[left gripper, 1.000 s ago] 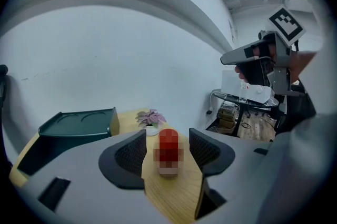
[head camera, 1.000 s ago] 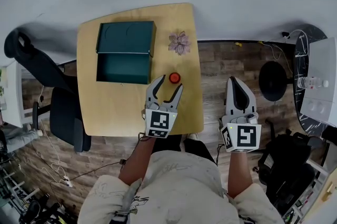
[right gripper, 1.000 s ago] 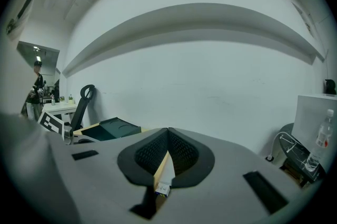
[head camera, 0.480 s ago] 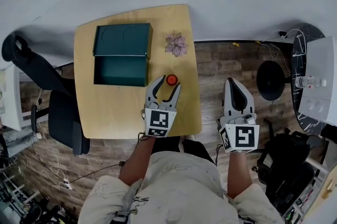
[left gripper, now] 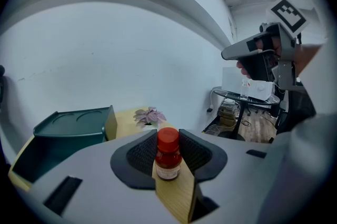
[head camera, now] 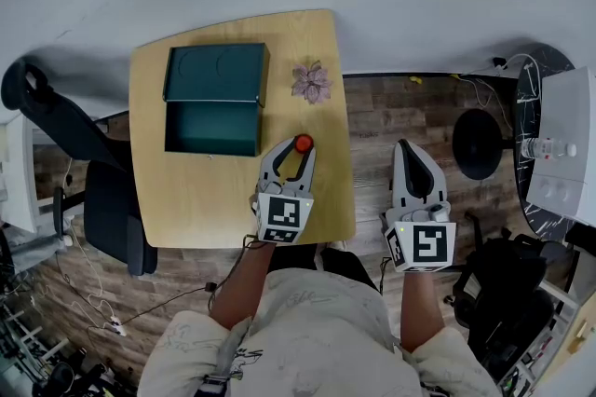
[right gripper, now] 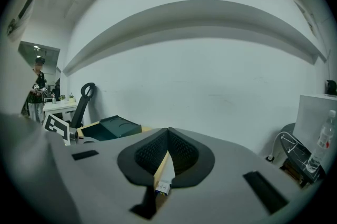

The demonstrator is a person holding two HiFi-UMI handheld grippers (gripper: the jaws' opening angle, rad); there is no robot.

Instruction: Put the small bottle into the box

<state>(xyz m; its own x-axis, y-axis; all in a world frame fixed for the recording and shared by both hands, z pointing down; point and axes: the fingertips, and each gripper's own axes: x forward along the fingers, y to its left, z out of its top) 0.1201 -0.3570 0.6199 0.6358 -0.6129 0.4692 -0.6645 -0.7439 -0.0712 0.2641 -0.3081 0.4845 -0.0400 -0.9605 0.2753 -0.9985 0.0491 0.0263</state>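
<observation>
Left gripper [left gripper: 168,150]: jaws drawn in to a narrow gap. The ribbed pads [left gripper: 141,154] appear to press both sides of the bottle [left gripper: 168,157], though contact is hard to confirm. Bottle stands upright on the table [head camera: 214,199] near its right edge, between the jaw tips, with the base on the wood and not lifted. The pads meet it at the body and label, and the red cap sits at about the pads' top edge. Right gripper [right gripper: 167,134]: jaws together at the tips with nothing between them, held off the table over the floor, well apart from the work. Box [head camera: 212,123] is dark green with its lid thrown back and its inside bare. It sits on the far left part of the table, near the bottle but not touching. A small flower [head camera: 312,80] lies just beside the box lid, beyond the bottle. Judgement: the bottle looks light and rigid, with smooth round sides and a narrow base, so it should tip easily and may twist in a loose pinch. The best hold is square across the body below the cap, firm but not hard. Lifting by the cap risks it slipping out. The open box leaves a clear drop from above.
</observation>
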